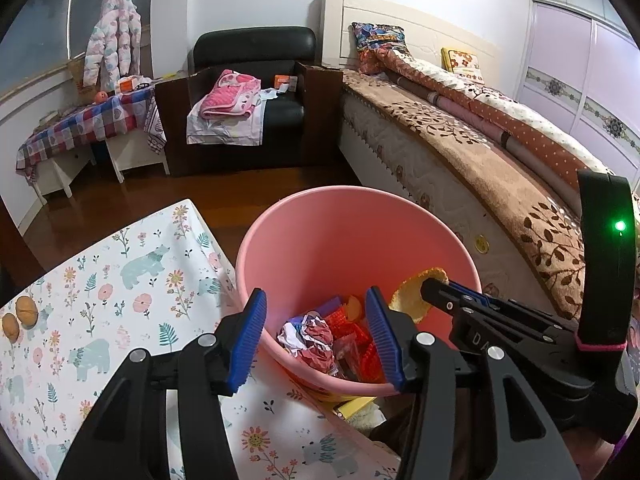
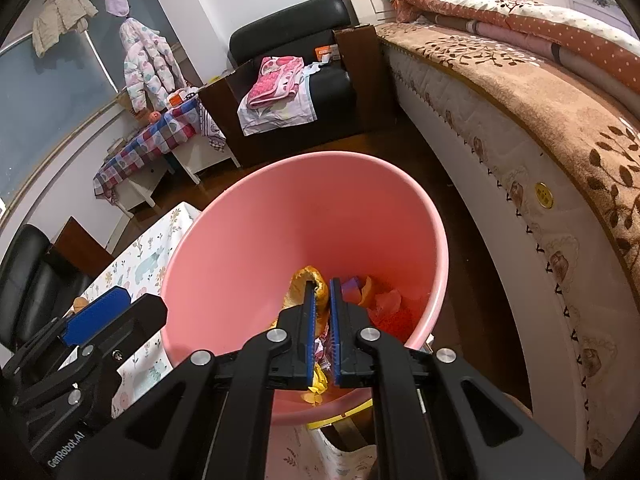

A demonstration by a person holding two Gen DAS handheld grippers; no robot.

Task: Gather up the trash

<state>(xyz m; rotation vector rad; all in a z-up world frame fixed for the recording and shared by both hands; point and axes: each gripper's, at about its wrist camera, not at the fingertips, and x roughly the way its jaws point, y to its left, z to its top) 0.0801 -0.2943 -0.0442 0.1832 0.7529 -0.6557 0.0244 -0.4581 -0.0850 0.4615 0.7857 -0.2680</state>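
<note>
Spread wide over the pink bin [image 1: 352, 232] is the empty left claw [image 1: 316, 336]; yellow peel [image 2: 304, 284] is pinched by the right claw [image 2: 323, 320]. Floral bench [image 1: 100, 280] at nine o'clock, bed [image 1: 480, 152] at two.

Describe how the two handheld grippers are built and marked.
Both are black frames with silver pivot screws and ribbed blue pads. The left gripper shows white "GenRobot.AI" lettering on its body in the right wrist view. The right gripper carries a black curved part with a green light and a pink band.

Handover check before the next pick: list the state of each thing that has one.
Left gripper: open, nothing between its pads.
Right gripper: shut on orange peel, over the bin.
Pink bin: partly filled with crumpled wrappers.
Two walnuts: lying on the floral tablecloth.
</note>
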